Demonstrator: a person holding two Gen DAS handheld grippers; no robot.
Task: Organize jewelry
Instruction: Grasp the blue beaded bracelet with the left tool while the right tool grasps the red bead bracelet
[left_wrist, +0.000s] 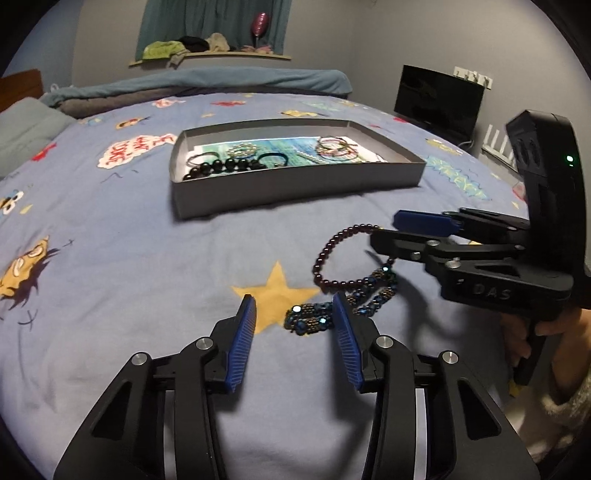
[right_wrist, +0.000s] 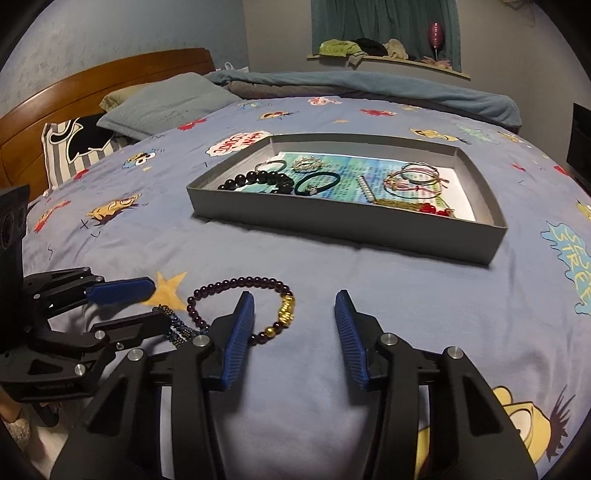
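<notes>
Two bracelets (right_wrist: 240, 306) on the bed (right_wrist: 369, 295), before the jewelry-filled tray (right_wrist: 332, 229)

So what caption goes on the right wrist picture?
Open right gripper over a purple bead bracelet on the bedsheet, grey jewelry tray behind.

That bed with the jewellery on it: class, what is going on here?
A person holds a gripper in each hand over a blue bedsheet. The left tool has a blue beaded bracelet between its open fingers. The right tool is also open, its left finger lying across a dark purple bracelet with gold beads. A grey tray beyond already holds several pieces.
</notes>
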